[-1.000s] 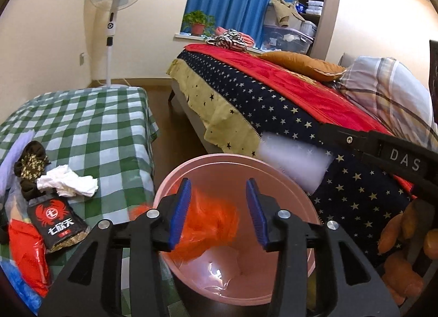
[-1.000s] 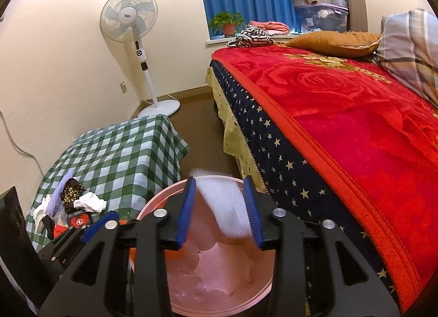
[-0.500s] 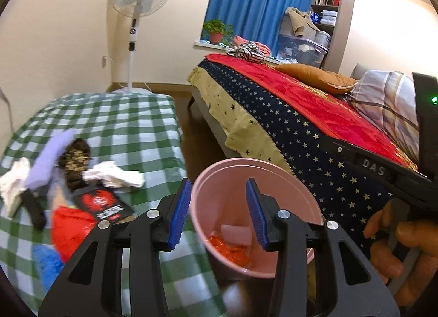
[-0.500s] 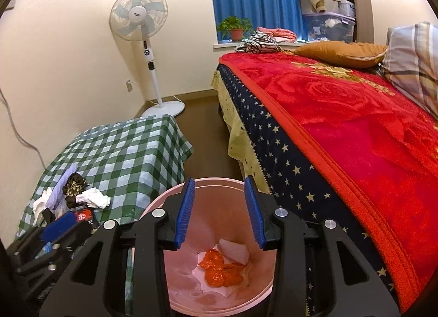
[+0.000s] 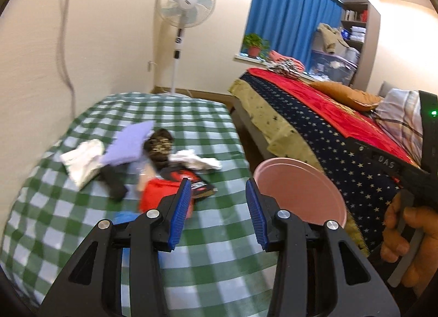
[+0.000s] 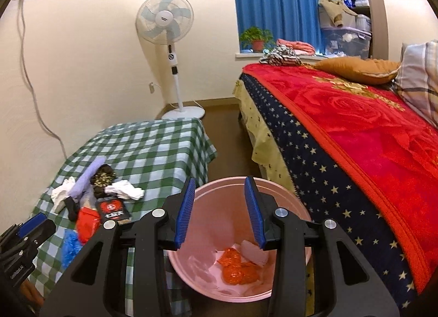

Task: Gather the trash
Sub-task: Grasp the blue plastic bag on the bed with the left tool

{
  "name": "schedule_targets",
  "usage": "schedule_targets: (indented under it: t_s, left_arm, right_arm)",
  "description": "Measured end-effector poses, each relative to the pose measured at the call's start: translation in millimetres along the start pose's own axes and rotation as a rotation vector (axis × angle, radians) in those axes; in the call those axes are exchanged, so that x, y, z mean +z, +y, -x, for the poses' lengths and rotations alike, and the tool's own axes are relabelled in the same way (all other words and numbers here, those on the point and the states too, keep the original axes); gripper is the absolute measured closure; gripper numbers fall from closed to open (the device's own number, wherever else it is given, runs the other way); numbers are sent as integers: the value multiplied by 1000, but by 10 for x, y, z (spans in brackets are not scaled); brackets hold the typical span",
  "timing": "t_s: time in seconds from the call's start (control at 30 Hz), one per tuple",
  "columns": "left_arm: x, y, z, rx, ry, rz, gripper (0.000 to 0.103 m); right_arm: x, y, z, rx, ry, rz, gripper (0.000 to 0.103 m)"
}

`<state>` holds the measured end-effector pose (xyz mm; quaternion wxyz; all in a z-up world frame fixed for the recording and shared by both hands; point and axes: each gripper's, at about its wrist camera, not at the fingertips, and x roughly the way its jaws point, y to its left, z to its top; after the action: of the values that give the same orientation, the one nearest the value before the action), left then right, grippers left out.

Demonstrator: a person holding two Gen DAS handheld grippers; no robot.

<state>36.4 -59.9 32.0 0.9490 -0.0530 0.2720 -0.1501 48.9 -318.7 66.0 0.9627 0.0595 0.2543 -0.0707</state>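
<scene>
- Table (image 5: 208,131): the remaining trash pile (image 5: 142,163) lies at its left, within reach.
- Pink bin (image 6: 219,207): stands right of the table, holding orange wrapper (image 6: 236,266).
- Left tool (image 5: 217,207): released, empty, aimed at the pile.
- Right tool (image 6: 220,211): released, empty, above the bin.

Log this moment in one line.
left gripper: open, empty, over checked table | right gripper: open, empty, above pink bin | bin: orange wrapper inside

I see a checked surface (image 6: 153,150); near its left edge lie white tissues (image 6: 124,189), a purple sheet (image 5: 128,143), black packet (image 6: 113,209), red wrapper (image 6: 87,222), blue scrap (image 6: 69,244).
</scene>
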Motion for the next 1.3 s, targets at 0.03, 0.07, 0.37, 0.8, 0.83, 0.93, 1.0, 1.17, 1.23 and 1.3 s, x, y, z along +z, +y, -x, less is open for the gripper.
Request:
schedule_targets:
  t_s: [0.03, 0.07, 0.37, 0.8, 0.83, 0.93, 1.0, 1.17, 1.23, 1.3]
  left_arm:
    - [-33, 35, 32, 13, -6, 7, 62]
    - [-62, 69, 45, 22, -7, 15, 62]
    - [-369, 468, 47, 149, 18, 90, 44]
    - [-670, 714, -272, 166, 146, 176, 43]
    - [-682, 718, -292, 171, 154, 176, 43]
    - [-711, 752, -342, 171, 175, 191, 51]
    - [-721, 766, -367, 176, 190, 190, 71]
    - [-712, 875, -359, 211, 202, 218, 96]
    - [-701, 916, -353, 233, 197, 225, 96]
    - [-689, 934, -348, 250, 193, 231, 96]
  right_arm:
    - [-8, 48, 34, 10, -8, 7, 64]
    - [-16, 85, 54, 17, -12, 14, 64]
    - [-189, 519, 29, 165, 2, 7, 44]
    - [-531, 1079, -414, 271, 123, 25, 40]
    - [-546, 1092, -432, 279, 130, 24, 40]
    - [-580, 1152, -494, 306, 152, 20, 40]
    - [-598, 1210, -535, 320, 163, 29, 40]
    - [-658, 1360, -645, 356, 193, 47, 40]
    - [-679, 1420, -703, 366, 209, 44, 40]
    - [-699, 1463, -758, 376, 223, 35, 40]
